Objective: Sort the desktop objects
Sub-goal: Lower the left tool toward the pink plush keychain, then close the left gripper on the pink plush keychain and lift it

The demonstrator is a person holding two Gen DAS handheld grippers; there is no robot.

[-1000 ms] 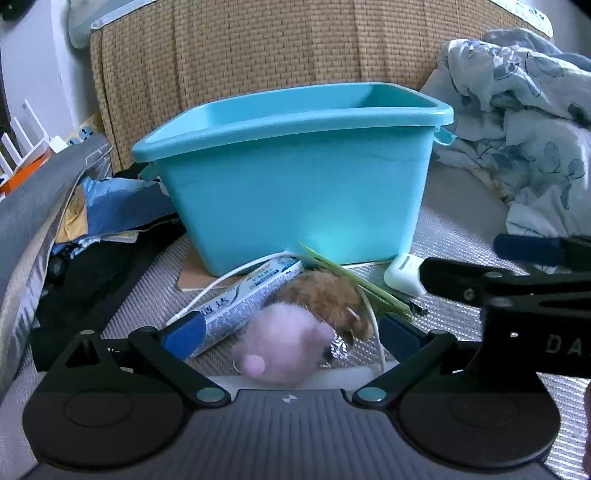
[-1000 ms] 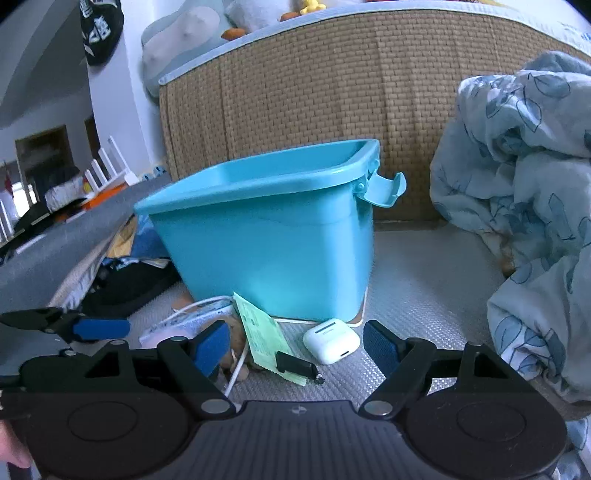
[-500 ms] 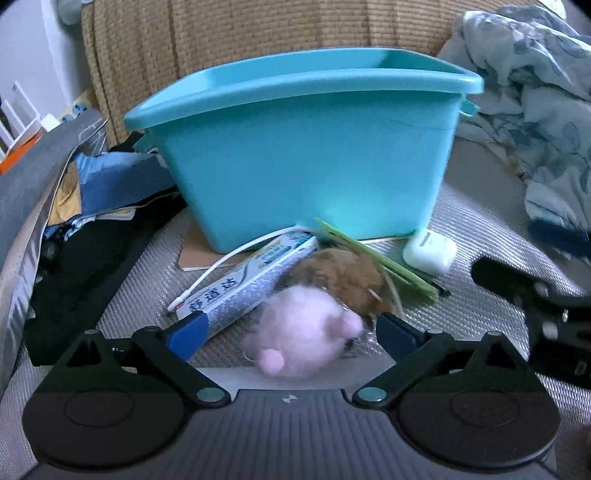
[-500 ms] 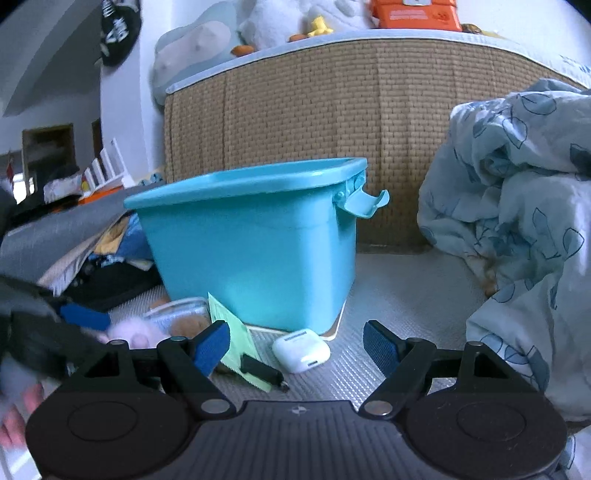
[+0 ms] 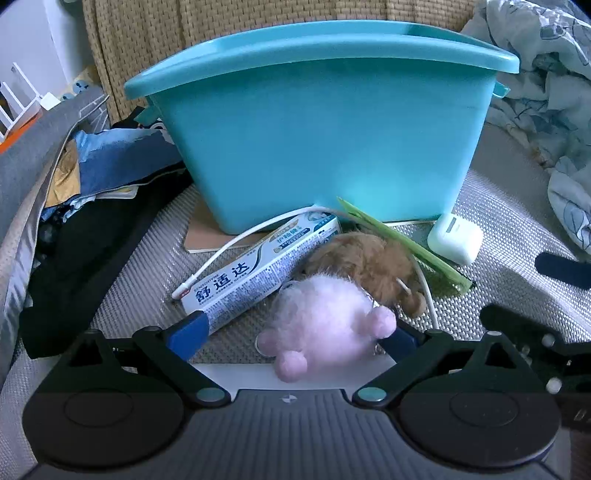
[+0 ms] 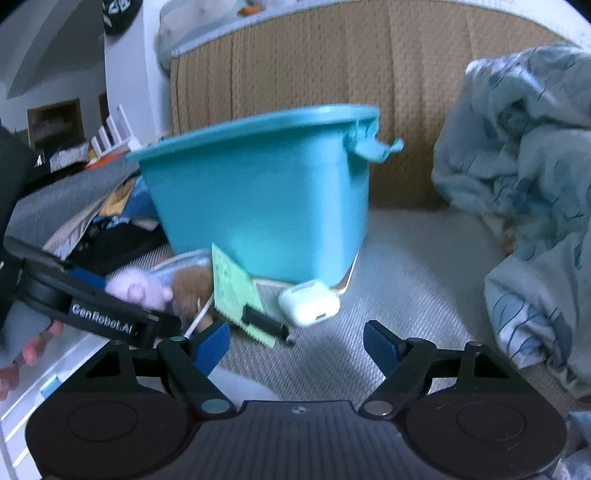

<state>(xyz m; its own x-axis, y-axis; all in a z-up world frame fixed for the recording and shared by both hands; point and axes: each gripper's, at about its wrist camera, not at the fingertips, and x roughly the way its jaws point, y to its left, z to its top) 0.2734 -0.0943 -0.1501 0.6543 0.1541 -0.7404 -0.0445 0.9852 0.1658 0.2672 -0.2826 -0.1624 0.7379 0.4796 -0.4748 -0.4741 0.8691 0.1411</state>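
We see a big smooth teal bin (image 5: 325,122), its inside hidden, with a fluffy round pink toy (image 5: 325,325) in front between our left gripper's (image 5: 291,334) wide fingers, untouched, and our right gripper (image 6: 295,341) wide too, holding nothing.

A bin (image 5: 325,122) is set before a woven headboard (image 5: 258,22). Before the bin, a toothpaste box (image 5: 258,269) is laid leftmost, with two plush toys (image 5: 325,325) just to its right. An earbud case (image 5: 455,238) is placed rightmost. Bedding (image 6: 524,184) is heaped right of the bin.
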